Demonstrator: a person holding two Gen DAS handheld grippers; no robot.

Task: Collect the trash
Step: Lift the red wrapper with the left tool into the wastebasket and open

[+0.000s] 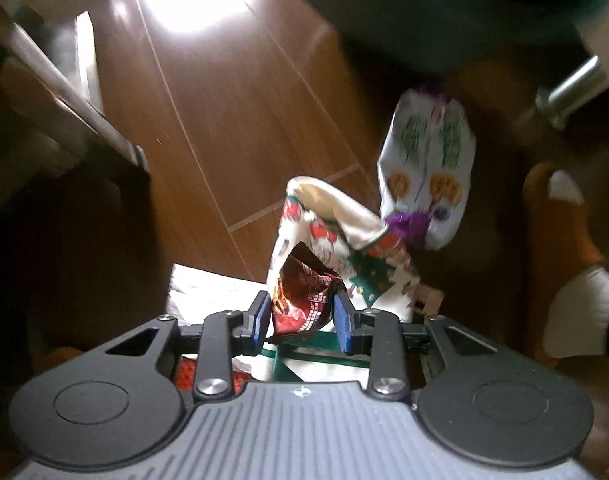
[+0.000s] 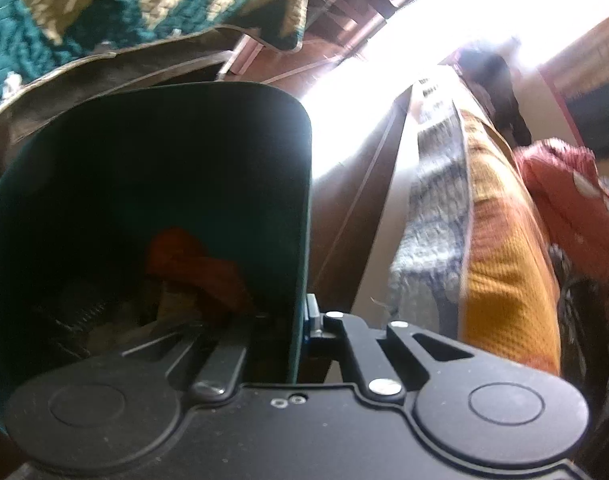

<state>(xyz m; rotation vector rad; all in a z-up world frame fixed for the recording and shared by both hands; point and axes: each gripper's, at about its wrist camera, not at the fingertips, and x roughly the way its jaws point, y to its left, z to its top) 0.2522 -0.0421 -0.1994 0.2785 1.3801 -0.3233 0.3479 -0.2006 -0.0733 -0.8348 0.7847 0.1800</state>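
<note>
Left claw (image 1: 302, 316) grasps dark red wrapper (image 1: 304, 300) above wood floor (image 1: 224, 120); white wrappers (image 1: 424, 168) just beside; right claw (image 2: 302, 320) clenched on green bin (image 2: 300, 200) wall, bed (image 2: 504, 260) close alongside

Motion blur over the white purple-ended wrapper (image 1: 426, 168) at 2 o'clock in the left wrist view, print unreadable; metal tube (image 1: 572, 90) at 3 o'clock smeared, cut by the edge. In the right wrist view, green bin (image 2: 240, 128) wall hiding one finger of the right gripper (image 2: 300, 326); contents at 7 o'clock dark, only an orange-red scrap (image 2: 192, 268) distinguishable. Window area at 1 o'clock blown out.
</note>
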